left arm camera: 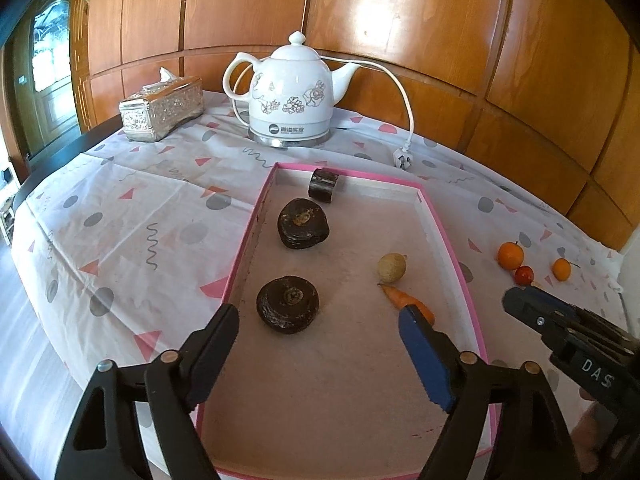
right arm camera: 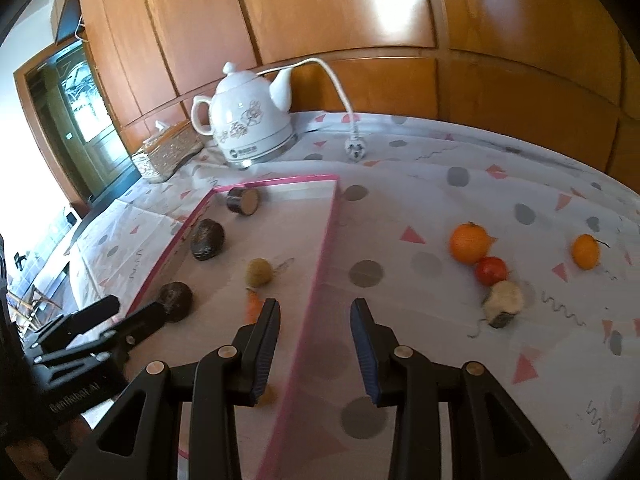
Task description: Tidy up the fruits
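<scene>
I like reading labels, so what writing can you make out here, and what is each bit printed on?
"DAS": white letters on the right gripper; they may run on out of view.
"GenRobot.AI", roughly: blurred, on the left gripper.
Logo with Chinese characters on the kettle: too small to read.
Nothing else legible.

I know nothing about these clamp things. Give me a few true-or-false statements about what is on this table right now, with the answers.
1. Both grippers, left and right, are open and hold nothing. True.
2. The big orange lies inside the pink tray. False: it lies on the tablecloth, outside the tray.
3. The carrot lies in the tray. True.
4. The kettle is plugged in. False: its plug lies loose on the tablecloth.
5. The red fruit lies far from the big orange. False: right beside it.
</scene>
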`<state>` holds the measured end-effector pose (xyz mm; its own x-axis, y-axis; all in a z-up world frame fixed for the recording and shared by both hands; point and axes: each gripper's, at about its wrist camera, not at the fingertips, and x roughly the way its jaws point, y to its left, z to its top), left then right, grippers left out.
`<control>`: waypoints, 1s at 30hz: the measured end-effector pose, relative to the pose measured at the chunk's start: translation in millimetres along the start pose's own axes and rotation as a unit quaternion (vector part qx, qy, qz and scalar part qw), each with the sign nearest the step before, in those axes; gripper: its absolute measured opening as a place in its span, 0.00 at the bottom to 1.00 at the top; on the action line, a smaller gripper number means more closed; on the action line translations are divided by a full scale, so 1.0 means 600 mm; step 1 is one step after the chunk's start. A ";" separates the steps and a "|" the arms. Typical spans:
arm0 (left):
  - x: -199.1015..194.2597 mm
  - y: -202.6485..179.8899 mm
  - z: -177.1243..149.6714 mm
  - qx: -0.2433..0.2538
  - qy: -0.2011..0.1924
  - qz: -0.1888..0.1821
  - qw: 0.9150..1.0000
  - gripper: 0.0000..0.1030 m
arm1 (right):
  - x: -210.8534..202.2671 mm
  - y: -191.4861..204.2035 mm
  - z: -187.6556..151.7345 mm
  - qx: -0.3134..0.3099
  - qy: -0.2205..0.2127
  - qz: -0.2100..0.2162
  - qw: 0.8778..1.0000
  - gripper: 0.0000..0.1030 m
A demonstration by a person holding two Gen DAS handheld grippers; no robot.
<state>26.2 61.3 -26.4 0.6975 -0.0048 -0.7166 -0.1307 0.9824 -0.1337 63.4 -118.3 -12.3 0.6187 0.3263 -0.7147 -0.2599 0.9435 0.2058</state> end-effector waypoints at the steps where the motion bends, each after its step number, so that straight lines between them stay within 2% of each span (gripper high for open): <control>1: 0.000 -0.002 0.000 0.002 0.000 0.001 1.000 0.81 | -0.002 -0.011 -0.003 0.006 0.000 -0.003 1.000 0.36; 5: 0.000 -0.011 -0.004 0.013 0.002 -0.001 1.000 0.81 | -0.010 -0.055 -0.019 0.033 0.003 -0.020 0.999 0.36; 14: -0.001 -0.040 -0.009 0.034 0.009 -0.038 0.999 0.81 | -0.031 -0.159 -0.063 0.097 0.020 -0.075 0.992 0.36; 30: 0.004 -0.131 -0.001 0.090 0.021 -0.085 0.992 0.80 | -0.046 -0.268 -0.101 0.163 0.033 -0.126 0.978 0.36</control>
<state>38.0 -15.8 -18.0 0.6678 -0.1766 -0.7231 0.1169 0.9843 -0.1325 43.1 -282.9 -66.2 0.5800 0.0858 -0.8101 0.1513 0.9658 0.2106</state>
